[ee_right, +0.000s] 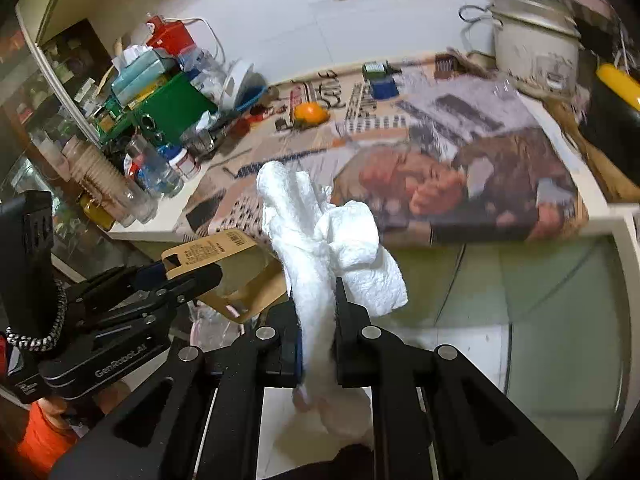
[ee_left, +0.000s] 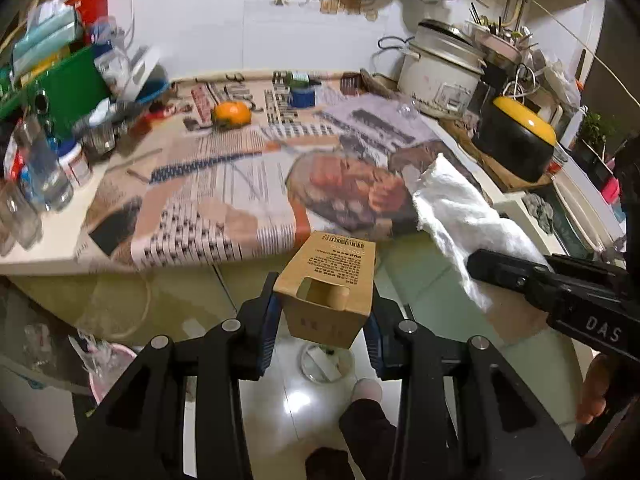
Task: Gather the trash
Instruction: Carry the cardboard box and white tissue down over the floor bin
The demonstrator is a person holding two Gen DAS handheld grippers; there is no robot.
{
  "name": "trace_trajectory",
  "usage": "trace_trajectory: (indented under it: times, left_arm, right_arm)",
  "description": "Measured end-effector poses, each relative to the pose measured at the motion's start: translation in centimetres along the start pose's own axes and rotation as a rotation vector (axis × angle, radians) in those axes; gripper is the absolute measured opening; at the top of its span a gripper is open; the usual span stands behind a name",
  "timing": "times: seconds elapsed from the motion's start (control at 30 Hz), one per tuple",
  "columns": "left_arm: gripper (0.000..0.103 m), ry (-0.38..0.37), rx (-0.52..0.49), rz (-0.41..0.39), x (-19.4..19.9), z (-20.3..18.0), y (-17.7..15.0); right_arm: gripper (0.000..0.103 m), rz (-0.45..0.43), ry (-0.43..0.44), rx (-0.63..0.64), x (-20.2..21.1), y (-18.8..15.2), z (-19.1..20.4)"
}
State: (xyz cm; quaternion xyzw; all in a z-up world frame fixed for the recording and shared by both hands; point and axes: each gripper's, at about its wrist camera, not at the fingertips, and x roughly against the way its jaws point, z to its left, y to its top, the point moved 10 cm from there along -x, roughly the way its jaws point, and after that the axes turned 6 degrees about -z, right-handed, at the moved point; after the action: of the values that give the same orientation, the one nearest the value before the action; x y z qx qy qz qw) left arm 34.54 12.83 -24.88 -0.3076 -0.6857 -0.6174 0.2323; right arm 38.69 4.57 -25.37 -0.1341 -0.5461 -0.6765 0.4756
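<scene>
Both pieces are lifted off the worktop [ee_left: 56, 248], binning remains: left gripper [ee_left: 324, 312] jaws grasp the cardboard box [ee_left: 328, 280], right gripper [ee_right: 318, 320] jaws clench the paper towel [ee_right: 320, 236].

A small brown cardboard box [ee_left: 328, 292] is hanging upright off the table edge. Crumpled white paper towel [ee_right: 320, 248] is drooping beside it — both airborne

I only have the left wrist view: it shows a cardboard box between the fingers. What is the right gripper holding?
Observer: The right gripper is shut on a crumpled white paper towel.
Operator: Does the towel reach below the fingers?
Observer: Yes, it hangs on down behind them, toward the floor.
Operator: From that side, is the left gripper still on the box?
Observer: Yes, the left gripper clamps the cardboard box, off the table edge.
</scene>
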Motion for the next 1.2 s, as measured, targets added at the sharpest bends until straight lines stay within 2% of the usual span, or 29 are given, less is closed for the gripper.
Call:
trace_trajectory:
  times: [0.27,0.43,0.67,0.8,1.2]
  left_arm:
    - [0.037,-0.032,-0.012,0.072,-1.2,-2.3,-3.9]
    - [0.037,-0.038,0.008,0.14,-4.3,-3.6,-6.3]
    - [0.037,-0.004,0.059,0.213,-10.4,-4.9,-10.3]
    - [0.037,0.013,0.097,0.239,-14.2,-4.8,-13.3]
    - [0.037,0.057,0.206,0.384,-28.1,-1.7,-25.9]
  right_arm:
    - [0.01,0.066,-0.049,-0.033,-0.6,-3.2,-1.6]
    - [0.01,0.137,-0.078,-0.08,-2.3,-5.9,-5.4]
    - [0.01,0.229,-0.108,-0.113,-5.0,-9.7,-11.1]
    - [0.01,0.295,-0.111,-0.079,-7.9,-12.5,-13.9]
    - [0.01,0.382,-0.106,-0.124,-18.5,-19.8,-19.8]
